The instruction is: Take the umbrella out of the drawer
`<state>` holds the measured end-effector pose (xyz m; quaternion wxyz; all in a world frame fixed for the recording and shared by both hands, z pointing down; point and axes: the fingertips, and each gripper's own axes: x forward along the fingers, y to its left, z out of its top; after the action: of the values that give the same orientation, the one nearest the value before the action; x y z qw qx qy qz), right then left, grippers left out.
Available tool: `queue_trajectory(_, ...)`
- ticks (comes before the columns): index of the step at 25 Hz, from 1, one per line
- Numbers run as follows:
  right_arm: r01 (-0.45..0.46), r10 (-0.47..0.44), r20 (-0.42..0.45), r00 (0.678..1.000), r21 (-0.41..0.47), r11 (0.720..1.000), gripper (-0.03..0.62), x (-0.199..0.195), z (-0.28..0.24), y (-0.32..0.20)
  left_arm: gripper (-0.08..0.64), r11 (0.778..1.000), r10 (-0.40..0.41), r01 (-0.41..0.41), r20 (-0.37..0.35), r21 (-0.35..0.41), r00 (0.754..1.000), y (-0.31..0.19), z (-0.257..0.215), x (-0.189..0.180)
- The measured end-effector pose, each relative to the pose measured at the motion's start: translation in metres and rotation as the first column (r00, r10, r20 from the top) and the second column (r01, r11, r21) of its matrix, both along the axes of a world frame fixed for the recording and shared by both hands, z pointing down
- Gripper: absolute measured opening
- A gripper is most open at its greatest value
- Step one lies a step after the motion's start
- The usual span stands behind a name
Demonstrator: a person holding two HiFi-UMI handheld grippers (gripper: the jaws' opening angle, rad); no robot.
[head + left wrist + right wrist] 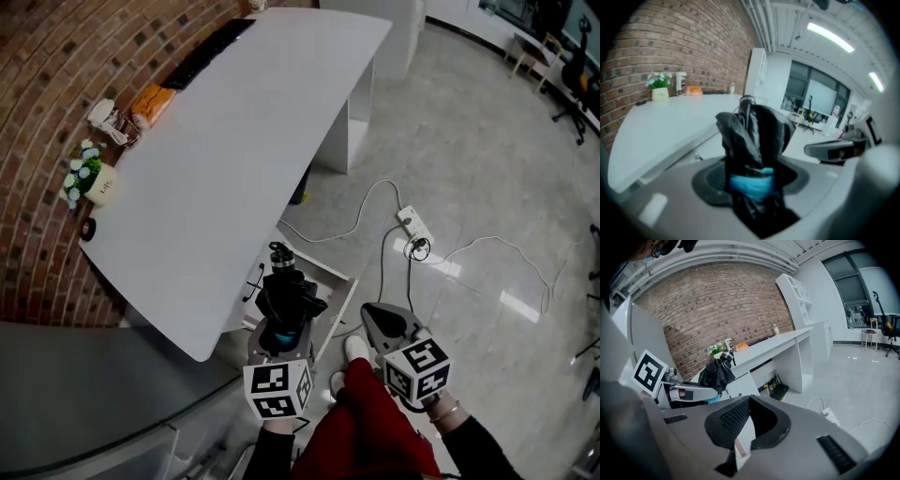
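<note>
The black folded umbrella (286, 291) with a blue strap stands upright, clamped in my left gripper (281, 333), above the open white drawer (326, 272) under the desk. In the left gripper view the umbrella (752, 136) fills the space between the jaws of the left gripper (752, 187), handle end up. My right gripper (369, 312) hangs to the right of it, apart from the umbrella, its tips together on nothing. In the right gripper view the right gripper (750, 401) holds nothing, and the umbrella (717, 373) shows to the left.
A long white desk (234, 141) runs along the brick wall, bearing a keyboard (206, 52), an orange packet (150, 103) and a small plant (84, 173). A power strip (414, 225) with cables lies on the floor. Red trousers (375, 422) and a white shoe (354, 349) show below.
</note>
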<state>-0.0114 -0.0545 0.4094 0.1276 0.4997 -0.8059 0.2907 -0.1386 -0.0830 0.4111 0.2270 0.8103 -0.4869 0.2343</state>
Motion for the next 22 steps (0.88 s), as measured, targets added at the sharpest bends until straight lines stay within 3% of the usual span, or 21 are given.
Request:
queue_trajectory(6,-0.004,0.005,-0.019,1.000,0.085,0.996,-0.003,0.003,-0.043,0.008,0.239,0.998,0.008,-0.008,-0.013,0.064,1.000,0.012,-0.044,-0.004)
queue_trajectory(22,0.012,-0.012,-0.003,1.000,0.265,0.964,-0.003,-0.004,-0.150,0.028,0.239,0.978,-0.062,0.073,-0.063,0.195,0.996,0.078,-0.145,-0.053)
